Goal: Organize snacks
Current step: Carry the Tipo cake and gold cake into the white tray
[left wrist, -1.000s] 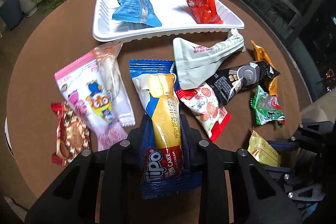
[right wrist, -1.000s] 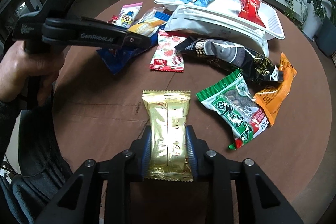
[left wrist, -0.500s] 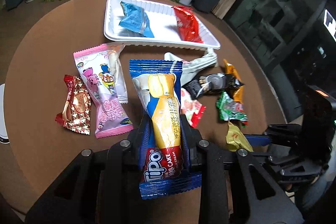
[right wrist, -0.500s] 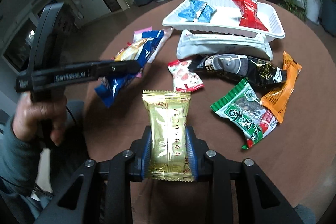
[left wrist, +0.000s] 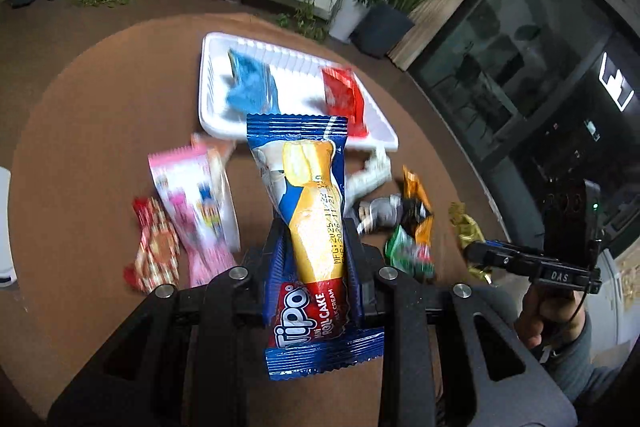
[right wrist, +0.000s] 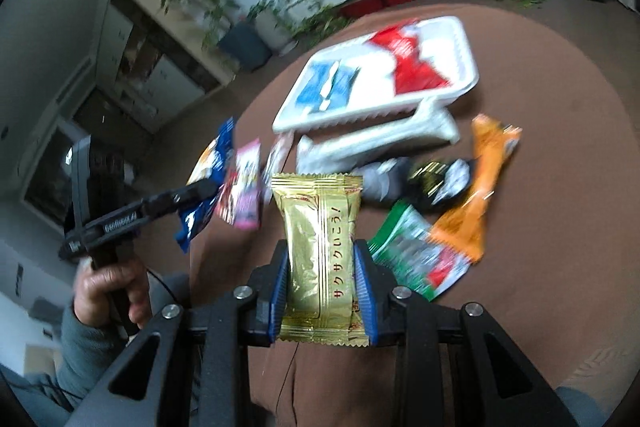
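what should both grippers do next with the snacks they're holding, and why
Probably carry both toward the white tray and release there. The left gripper grips the Tipo roll cake, the right gripper the gold wafer pack, both lifted off the table; the tray already holds a blue pack and red pack.

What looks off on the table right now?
The long white packet lies wedged against the tray front edge, twisted at one end. Other loose snacks overlap: the black packet sits across the orange one. Nothing looks spilled or torn.
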Demonstrator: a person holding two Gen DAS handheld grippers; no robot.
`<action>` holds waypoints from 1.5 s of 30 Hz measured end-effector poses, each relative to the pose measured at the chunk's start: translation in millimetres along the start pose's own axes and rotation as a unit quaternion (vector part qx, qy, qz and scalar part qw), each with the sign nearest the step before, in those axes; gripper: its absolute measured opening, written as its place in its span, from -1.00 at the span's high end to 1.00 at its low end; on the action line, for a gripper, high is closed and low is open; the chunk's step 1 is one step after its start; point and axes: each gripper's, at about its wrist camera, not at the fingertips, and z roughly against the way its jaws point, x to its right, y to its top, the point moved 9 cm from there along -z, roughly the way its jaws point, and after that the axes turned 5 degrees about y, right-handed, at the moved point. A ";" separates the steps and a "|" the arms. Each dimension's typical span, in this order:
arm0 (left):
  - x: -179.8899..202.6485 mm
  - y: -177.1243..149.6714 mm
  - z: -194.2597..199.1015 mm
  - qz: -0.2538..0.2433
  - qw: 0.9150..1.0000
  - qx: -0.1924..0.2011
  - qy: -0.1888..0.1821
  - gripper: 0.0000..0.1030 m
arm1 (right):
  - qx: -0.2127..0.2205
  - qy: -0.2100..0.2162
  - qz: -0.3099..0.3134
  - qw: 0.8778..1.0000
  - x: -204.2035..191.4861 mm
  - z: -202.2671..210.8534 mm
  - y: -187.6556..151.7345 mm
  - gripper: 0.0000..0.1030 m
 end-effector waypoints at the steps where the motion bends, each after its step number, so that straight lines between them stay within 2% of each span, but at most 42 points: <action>1: -1.5 8.5 0.6 0.001 1.000 0.005 0.000 0.52 | 0.011 -0.003 -0.008 1.000 5.4 5.4 8.7 0.36; 6: -2.3 64.5 -2.2 -0.008 1.000 0.028 0.008 0.52 | 0.068 -0.014 -0.025 0.997 15.8 29.7 59.2 0.36; 11: -0.6 114.9 -17.6 -0.017 0.999 0.040 0.021 0.52 | 0.107 -0.005 -0.020 0.994 -0.6 28.6 119.6 0.36; 15: -5.5 137.8 -37.9 -0.022 0.999 0.030 0.032 0.52 | 0.108 0.005 0.001 0.994 -26.4 0.6 159.8 0.36; 20: -13.8 151.8 -73.0 -0.029 0.998 0.005 0.051 0.52 | 0.070 -0.013 0.014 0.997 -34.8 -58.6 188.6 0.36; 30: -36.4 141.0 -126.2 -0.028 0.997 -0.017 0.073 0.52 | -0.003 -0.072 -0.006 0.997 7.2 -145.9 182.4 0.36; 36: -44.2 135.9 -150.4 -0.029 0.996 -0.031 0.083 0.52 | -0.020 -0.111 -0.002 0.994 28.4 -170.5 181.4 0.36; 45: -52.3 134.9 -169.5 -0.031 0.994 -0.035 0.098 0.51 | -0.040 -0.144 0.012 0.989 42.2 -192.0 174.7 0.36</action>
